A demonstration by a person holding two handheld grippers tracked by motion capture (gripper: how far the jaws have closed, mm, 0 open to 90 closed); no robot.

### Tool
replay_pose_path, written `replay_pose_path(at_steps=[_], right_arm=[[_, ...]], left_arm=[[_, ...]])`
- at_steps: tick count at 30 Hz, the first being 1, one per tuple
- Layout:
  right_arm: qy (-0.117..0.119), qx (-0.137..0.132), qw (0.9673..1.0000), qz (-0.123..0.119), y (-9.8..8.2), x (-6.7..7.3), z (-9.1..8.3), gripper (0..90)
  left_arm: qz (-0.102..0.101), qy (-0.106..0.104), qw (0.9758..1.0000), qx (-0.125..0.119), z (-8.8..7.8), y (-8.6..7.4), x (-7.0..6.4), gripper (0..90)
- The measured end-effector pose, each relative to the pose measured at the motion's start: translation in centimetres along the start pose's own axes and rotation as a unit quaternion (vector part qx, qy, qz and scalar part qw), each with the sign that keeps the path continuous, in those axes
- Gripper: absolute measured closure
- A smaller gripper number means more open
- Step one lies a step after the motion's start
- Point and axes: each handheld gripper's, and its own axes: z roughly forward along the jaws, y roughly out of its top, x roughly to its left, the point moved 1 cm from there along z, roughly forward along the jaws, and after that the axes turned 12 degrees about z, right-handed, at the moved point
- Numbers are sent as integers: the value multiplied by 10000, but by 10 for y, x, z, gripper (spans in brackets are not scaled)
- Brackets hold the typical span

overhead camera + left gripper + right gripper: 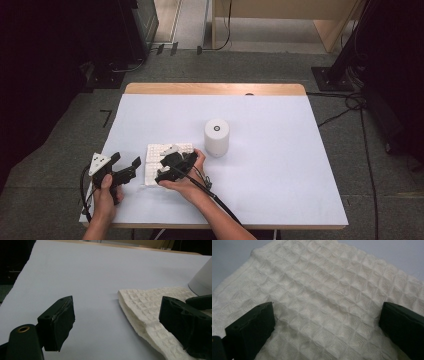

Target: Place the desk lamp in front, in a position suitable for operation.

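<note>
Pale blue table cover [280,165], folded white waffle-weave cloth [156,156] lying flat, right gripper [172,167] jaws spread wide over it, left gripper [126,169] jaws apart too, holding nothing

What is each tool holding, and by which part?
Nothing held. Left tool is open beside the cloth; right tool is open, jaws spread over the cloth's top, not pinching it.
</note>
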Motion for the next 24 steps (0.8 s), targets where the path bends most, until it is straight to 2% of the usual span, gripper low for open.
replay_pose_path(at_steps=[3,5,10,11,15,18,19,20,21,23,24], right_arm=[[1,6,10000,-4,0,-1,-1,32],[28,-58,10000,-21,0,-3,-3,105],[50,-153,9999,-12,-2,-6,-5,176],[42,-236,9997,-9,-3,-7,-7,247],[72,-335,9994,20,-5,-11,-9,317],[108,-457,9989,46,-6,-14,-11,463],[108,-457,9989,46,-6,-14,-11,463],[121,-507,9986,54,-7,-16,-12,569],[139,-529,9985,30,-7,-17,-12,617],[172,-557,9983,-32,-7,-16,-12,687],[172,-557,9983,-32,-7,-16,-12,687]], left_arm=[[-6,-4,10000,-3,0,0,0,135],[-2,-8,10000,-6,0,0,0,136],[-3,-8,10000,-6,0,0,0,136],[-1,-6,10000,-5,0,0,0,136],[-2,-2,10000,-4,0,0,0,135],[-5,11,10000,0,0,0,0,135],[-5,11,10000,0,0,0,0,136],[-2,9,10000,0,0,0,0,136],[-5,9,10000,-3,0,0,0,135],[-3,4,10000,1,0,0,0,136],[-3,4,10000,1,0,0,0,135]])
